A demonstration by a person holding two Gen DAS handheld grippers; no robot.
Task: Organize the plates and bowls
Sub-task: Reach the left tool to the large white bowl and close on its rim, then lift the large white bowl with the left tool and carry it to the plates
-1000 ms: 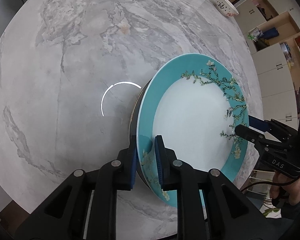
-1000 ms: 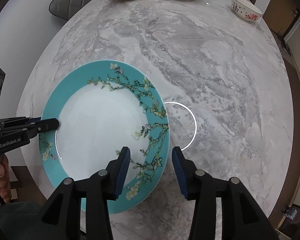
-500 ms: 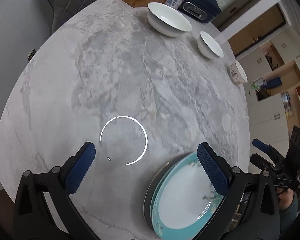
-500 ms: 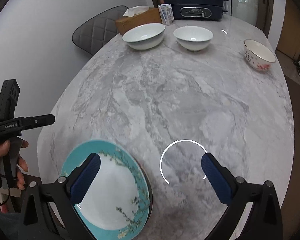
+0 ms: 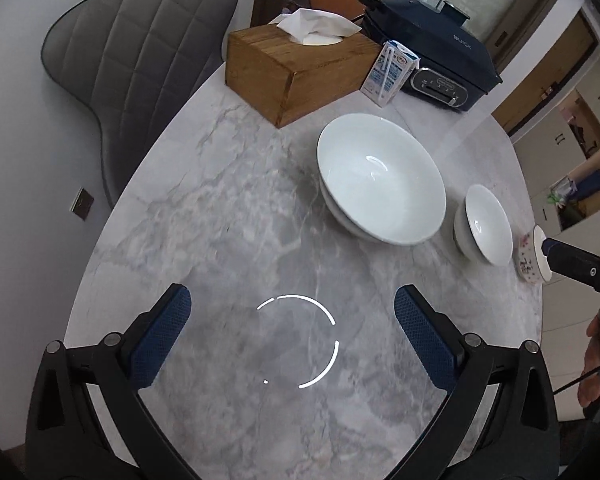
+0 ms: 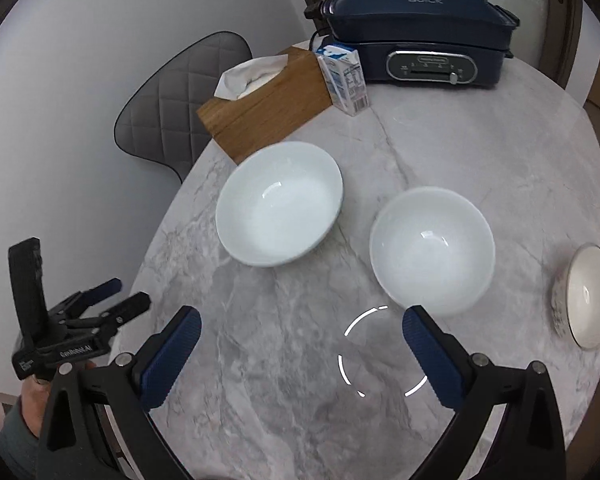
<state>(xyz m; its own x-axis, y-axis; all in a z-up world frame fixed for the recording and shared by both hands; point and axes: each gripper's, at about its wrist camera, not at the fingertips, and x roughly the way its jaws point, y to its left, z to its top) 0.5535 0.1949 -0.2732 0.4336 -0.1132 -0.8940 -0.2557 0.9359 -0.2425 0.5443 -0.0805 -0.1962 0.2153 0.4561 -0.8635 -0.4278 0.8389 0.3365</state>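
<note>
Glossy white glazed bowls (image 5: 382,178) sit on polished grey marble table (image 5: 228,216) beside a matt wooden tissue box (image 5: 296,76).

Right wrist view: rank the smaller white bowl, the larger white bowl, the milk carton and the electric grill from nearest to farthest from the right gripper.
From the right gripper, open and empty:
1. Smaller white bowl, just beyond its right finger.
2. Larger white bowl, farther back, to the left.
3. Milk carton, behind both bowls, beside the tissue box.
4. Electric grill, at the table's far edge.

On the worktop (image 6: 480,168), three bowls sit in a row: large bowl (image 6: 279,203) left, medium bowl (image 6: 432,250) middle, small bowl (image 6: 586,296) right. Behind them stand tissue box (image 6: 266,108), carton (image 6: 344,79) and electric cooker (image 6: 416,32).
</note>
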